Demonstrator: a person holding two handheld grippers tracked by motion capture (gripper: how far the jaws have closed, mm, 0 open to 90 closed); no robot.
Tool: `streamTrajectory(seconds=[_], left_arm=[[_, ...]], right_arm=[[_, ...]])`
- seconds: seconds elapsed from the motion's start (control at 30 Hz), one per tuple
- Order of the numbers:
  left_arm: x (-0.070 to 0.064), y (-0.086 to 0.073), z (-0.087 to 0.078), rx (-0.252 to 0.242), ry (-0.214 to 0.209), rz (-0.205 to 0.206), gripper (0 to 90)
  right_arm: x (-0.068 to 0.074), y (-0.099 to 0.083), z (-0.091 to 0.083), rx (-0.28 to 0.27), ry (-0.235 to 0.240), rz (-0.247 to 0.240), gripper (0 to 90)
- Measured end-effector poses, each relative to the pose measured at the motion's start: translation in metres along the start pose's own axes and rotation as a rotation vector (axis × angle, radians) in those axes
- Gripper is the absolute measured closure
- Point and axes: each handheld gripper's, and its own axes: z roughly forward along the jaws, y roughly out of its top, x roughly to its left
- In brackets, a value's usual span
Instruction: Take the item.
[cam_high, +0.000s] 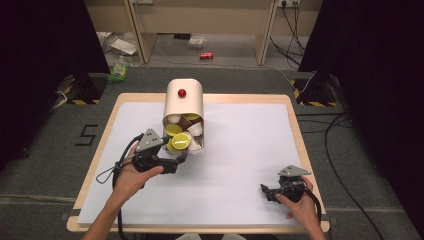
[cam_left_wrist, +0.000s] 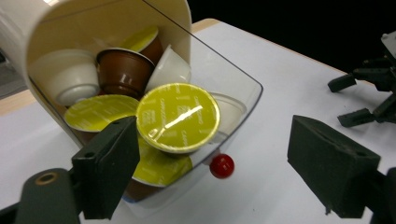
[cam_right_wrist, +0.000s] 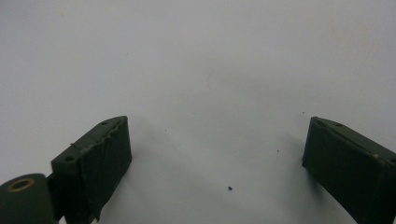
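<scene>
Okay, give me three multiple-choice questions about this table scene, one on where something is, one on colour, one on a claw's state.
1. Where does the capsule dispenser stand?
A. far middle of the table
B. near right corner
C. on the floor

2. What colour is the dispenser's knob?
A. blue
B. red
C. green

3. How is the left claw?
A. shut on a capsule
B. shut on nothing
C. open

Answers: 1 A, the high view shows it at the far middle; 2 B, the knob is red; 3 C, its jaws stand apart before the yellow-lidded capsule.
</scene>
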Motion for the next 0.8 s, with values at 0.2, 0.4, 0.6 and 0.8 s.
streamTrajectory(seconds=[0.2, 0.4, 0.6, 0.8], left_arm=[[0.006, 0.004, 0.008, 0.007, 0.016, -0.01, 22.6], [0.006, 0.008, 0.017, 0.023, 0.026, -0.009, 23.8], [0.011, 0.01, 0.025, 0.046, 0.034, -0.02, 25.0], [0.015, 0.009, 0.031, 0.068, 0.032, -0.031, 27.8]], right_arm=[[0.0, 0.0, 0.0, -0.001, 0.0, -0.001, 8.4], [0.0, 0.0, 0.0, 0.0, 0.0, -0.001, 8.4], [0.0, 0.0, 0.0, 0.0, 0.0, -0.001, 8.4], [0.0, 0.0, 0.0, 0.0, 0.0, -0.002, 8.3]])
